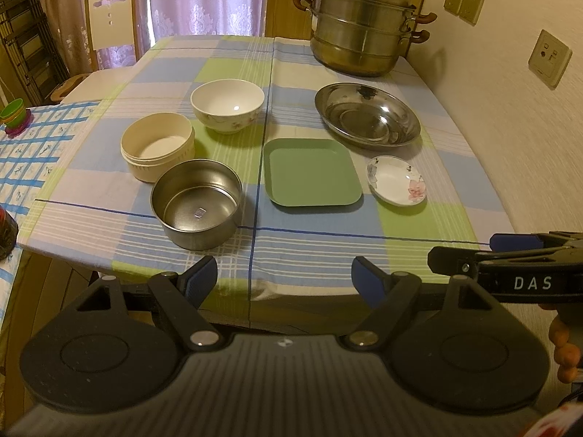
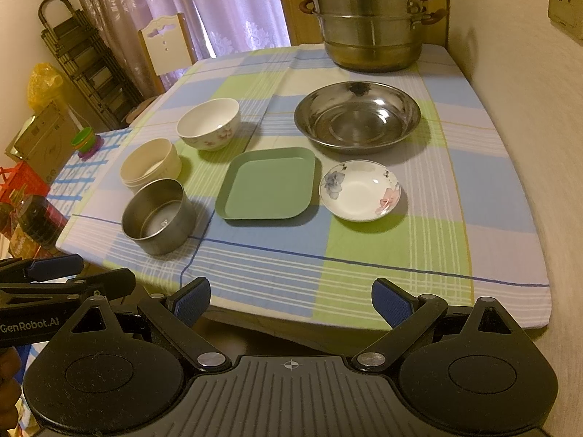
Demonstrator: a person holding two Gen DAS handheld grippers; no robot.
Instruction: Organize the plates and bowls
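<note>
On the checked tablecloth (image 1: 309, 251) stand a steel round bowl (image 1: 196, 204) (image 2: 156, 216), a cream bowl (image 1: 157, 147) (image 2: 150, 165), a white floral bowl (image 1: 227, 105) (image 2: 208, 123), a green square plate (image 1: 311, 171) (image 2: 267, 184), a small floral dish (image 1: 397, 180) (image 2: 360, 190) and a wide steel basin (image 1: 367, 113) (image 2: 357, 116). My left gripper (image 1: 284, 278) is open and empty, at the table's near edge. My right gripper (image 2: 291, 300) is open and empty, also at the near edge. Each shows at the side of the other's view.
A tall steel steamer pot (image 1: 364, 22) (image 2: 371, 18) stands at the table's far right corner by the wall (image 1: 510, 109). A chair (image 1: 109, 25) and curtain are behind the table. A lower side table (image 1: 32, 153) with stacked coloured cups (image 1: 14, 114) is at the left.
</note>
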